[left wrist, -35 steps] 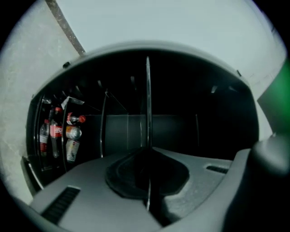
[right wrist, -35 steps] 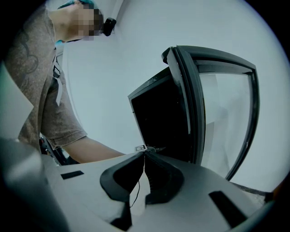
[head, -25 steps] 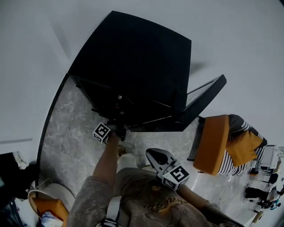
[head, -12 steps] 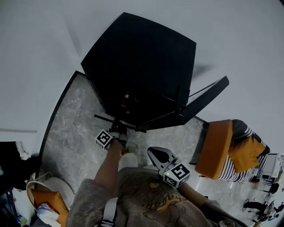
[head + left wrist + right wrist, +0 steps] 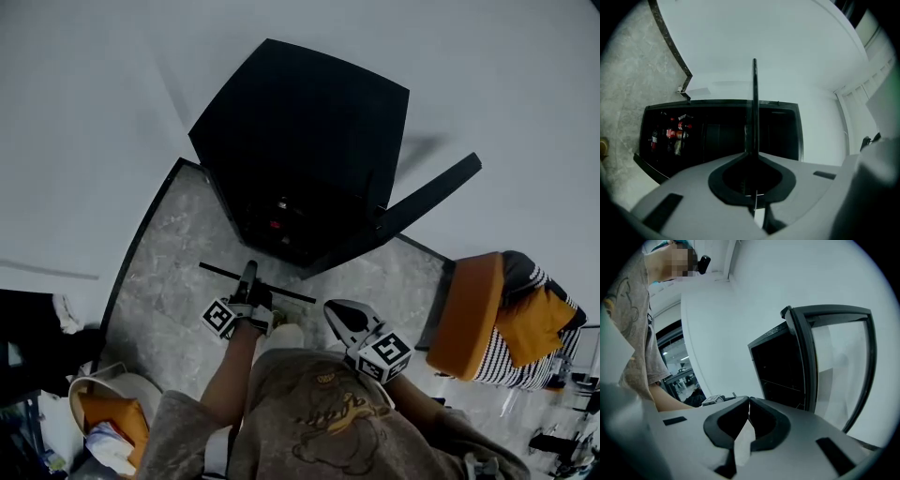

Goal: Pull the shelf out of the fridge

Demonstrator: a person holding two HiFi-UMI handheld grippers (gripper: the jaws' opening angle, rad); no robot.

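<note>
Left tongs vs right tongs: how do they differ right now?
The left tongs are clamped on the shelf, seen edge-on as a thin dark strip; the right tongs are closed on nothing. The left tongs reach out ahead toward the open fridge; the right tongs sit close to the person's shirt. Shared: both have jaws together and face the fridge.

An orange cushion [image 5: 466, 314] sits against striped fabric [image 5: 525, 366] at the right; a white tub [image 5: 141, 386] stands on the marbled floor [image 5: 169, 281].

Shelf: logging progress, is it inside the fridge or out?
Out. The shelf hangs clear of the fridge, above the floor, clamped edge-on in the left gripper.
</note>
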